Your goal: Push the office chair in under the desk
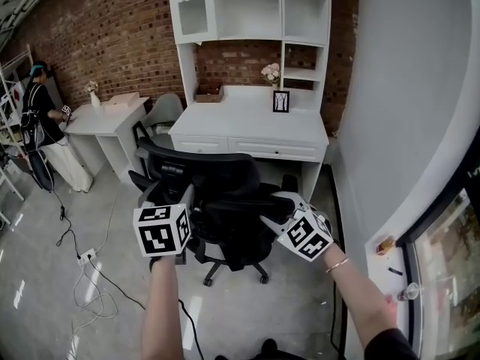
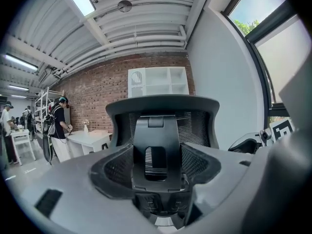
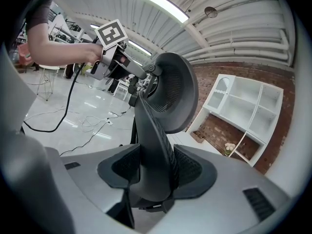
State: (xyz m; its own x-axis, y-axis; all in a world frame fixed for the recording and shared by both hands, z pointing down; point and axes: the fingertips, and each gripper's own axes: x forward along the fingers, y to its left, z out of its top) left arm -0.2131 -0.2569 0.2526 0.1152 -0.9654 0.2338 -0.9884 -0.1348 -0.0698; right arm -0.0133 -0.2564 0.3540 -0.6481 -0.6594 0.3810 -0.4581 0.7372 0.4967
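Black office chair [image 1: 225,201], castors [image 1: 264,277] (head view only)

Black office chair [image 1: 219,177] before white desk [image 1: 247,120]

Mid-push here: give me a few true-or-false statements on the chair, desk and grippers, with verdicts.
1. The office chair is fully under the desk. False: it stands in front of it.
2. The left gripper and the right gripper are both at the chair's back. True.
3. The right gripper's fingers hold nothing. False: the chair back's edge sits between them.
4. A framed picture stands on the desk. True.
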